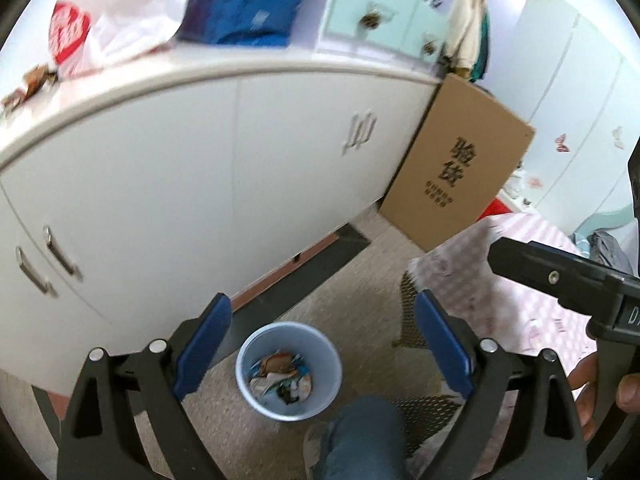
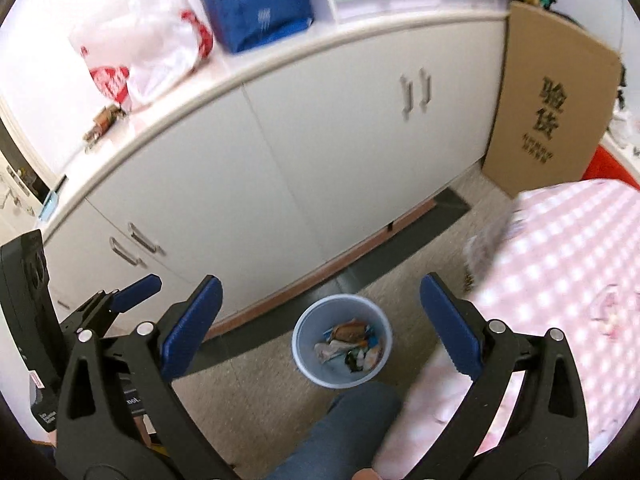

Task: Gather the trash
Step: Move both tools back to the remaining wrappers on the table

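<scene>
A small pale-blue round plastic bin [image 1: 289, 372] stands upright on the speckled floor, holding crumpled wrappers [image 2: 350, 344] (mixed colours, heaped loosely)

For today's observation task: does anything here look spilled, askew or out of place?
Small brown scraps lie loose on the counter, not in the bin on the floor. Nothing looks spilled.

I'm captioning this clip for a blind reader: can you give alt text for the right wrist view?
Open, empty right tongs point down at a pale blue bin on the floor, holding crumpled wrappers. Behind it runs a white cabinet with plastic bags on top; a pink checked cloth is at the right and the left tongs at the left edge.
</scene>
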